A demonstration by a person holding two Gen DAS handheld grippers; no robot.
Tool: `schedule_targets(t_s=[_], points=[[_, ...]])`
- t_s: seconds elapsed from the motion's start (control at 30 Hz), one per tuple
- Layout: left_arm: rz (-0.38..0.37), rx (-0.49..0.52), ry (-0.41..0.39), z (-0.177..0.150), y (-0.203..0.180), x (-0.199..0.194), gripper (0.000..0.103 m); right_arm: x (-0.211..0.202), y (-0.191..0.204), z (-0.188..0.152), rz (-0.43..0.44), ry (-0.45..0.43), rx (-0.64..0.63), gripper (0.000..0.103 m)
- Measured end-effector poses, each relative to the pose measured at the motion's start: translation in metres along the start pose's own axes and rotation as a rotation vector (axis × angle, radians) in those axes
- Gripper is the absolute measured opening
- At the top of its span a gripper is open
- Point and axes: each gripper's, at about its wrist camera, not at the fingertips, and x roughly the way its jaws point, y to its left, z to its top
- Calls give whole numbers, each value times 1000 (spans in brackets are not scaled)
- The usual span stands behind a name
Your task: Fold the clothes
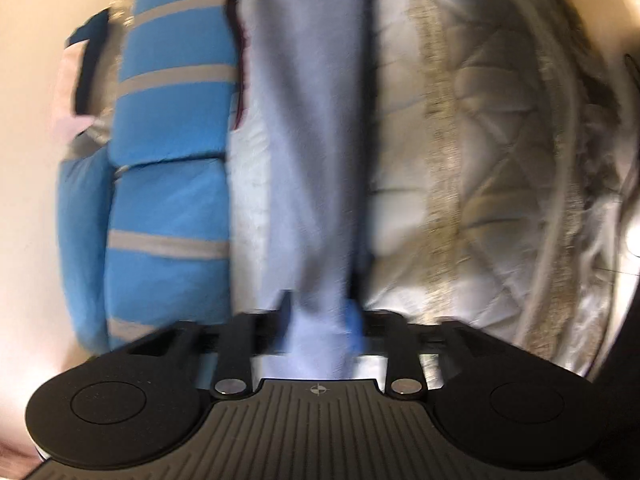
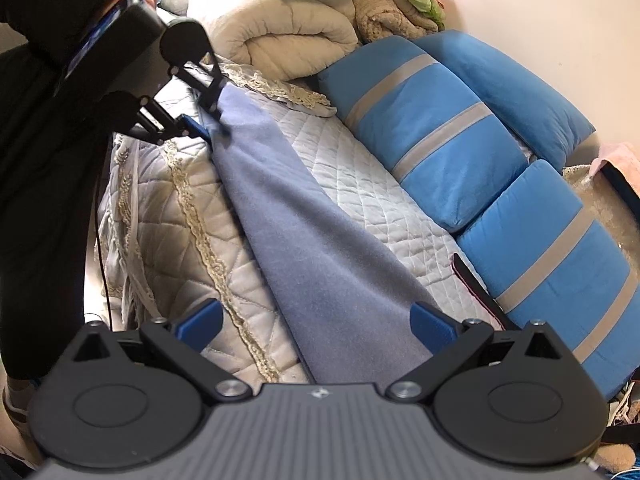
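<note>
Quilted white bed cover frame-centre under blue-grey cloth; left hand-held gripper clamped on it, right hand-held gripper apart; blue cushions right.

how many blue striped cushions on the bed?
3 visible: one nearer the bedding pile, a plainer one behind it at the wall, one nearer the right gripper. More may be hidden.

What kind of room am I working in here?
Most likely a bedroom or living room at home: a quilted lace-trimmed cover on a bed or sofa, blue striped cushions against the wall, and rolled comforters piled behind. The left claw holds a grey-blue garment.
</note>
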Motion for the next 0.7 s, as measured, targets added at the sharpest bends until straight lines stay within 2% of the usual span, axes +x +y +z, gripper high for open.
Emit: schedule_targets(t_s=[0.1,0.2,0.33,0.5,0.63,0.67,0.7], points=[[-3,-15,30,-8,13,3,50,0,1,-2,1,0,9,103],[-9,3,109,-19,22,12,51,-1,1,-4,3,0,17,103],[-1,-59,171,-38,44,16,51,-1,2,-7,5,-1,29,103],[-16,-76,266,-72,68,25,52,-2,2,-10,5,0,38,103],[-48,-185,331,-102,95,26,52,-3,0,-12,-1,0,51,103],[-47,-228,341,-109,103,27,52,-3,-1,-12,-1,0,57,103],[-74,-328,332,-118,113,31,52,-3,-1,-13,0,1,62,103]])
